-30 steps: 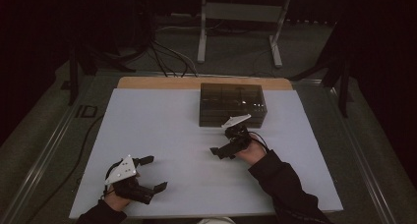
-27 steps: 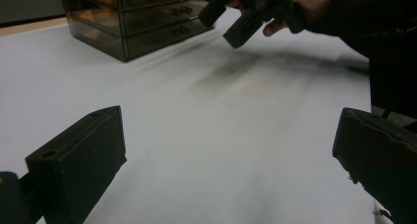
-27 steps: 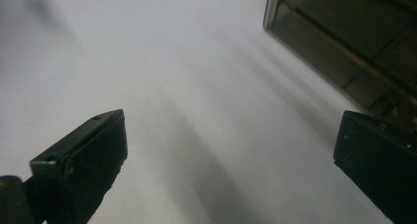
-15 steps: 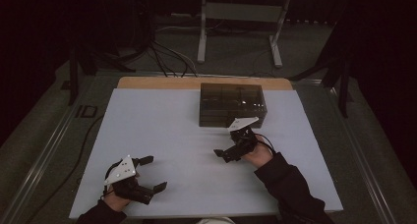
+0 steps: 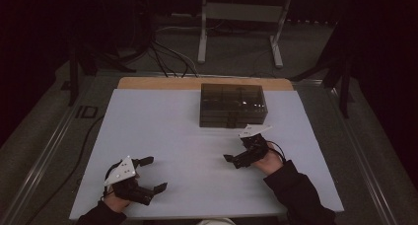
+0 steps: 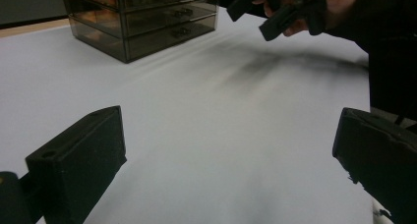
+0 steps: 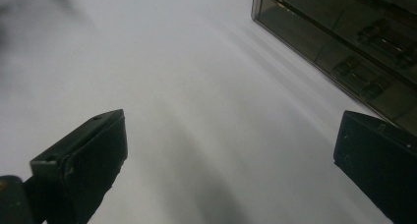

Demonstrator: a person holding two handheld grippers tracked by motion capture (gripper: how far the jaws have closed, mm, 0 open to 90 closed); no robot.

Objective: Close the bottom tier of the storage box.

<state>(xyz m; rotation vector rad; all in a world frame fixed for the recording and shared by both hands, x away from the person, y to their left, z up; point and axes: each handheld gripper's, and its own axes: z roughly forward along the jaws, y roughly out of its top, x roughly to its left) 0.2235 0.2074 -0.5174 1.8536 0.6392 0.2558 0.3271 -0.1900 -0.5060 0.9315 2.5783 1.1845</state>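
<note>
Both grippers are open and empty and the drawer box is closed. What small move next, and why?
Probably ease the right gripper forward toward the smoked drawer box. It is the nearer one, its jaws stand wide apart around nothing, and the drawer handles sit just ahead to its side. The left gripper is farther back.

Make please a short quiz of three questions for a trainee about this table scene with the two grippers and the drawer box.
1. True or false: the left gripper holds an object.
2. Which gripper is nearer to the dark drawer box? A) left B) right
3. Fill in: the box stands on the white ____.

Key:
1. False; in the left gripper view its jaws are wide apart with nothing between.
2. B; the right gripper lies just in front of the box, apart from it.
3. Table.
</note>
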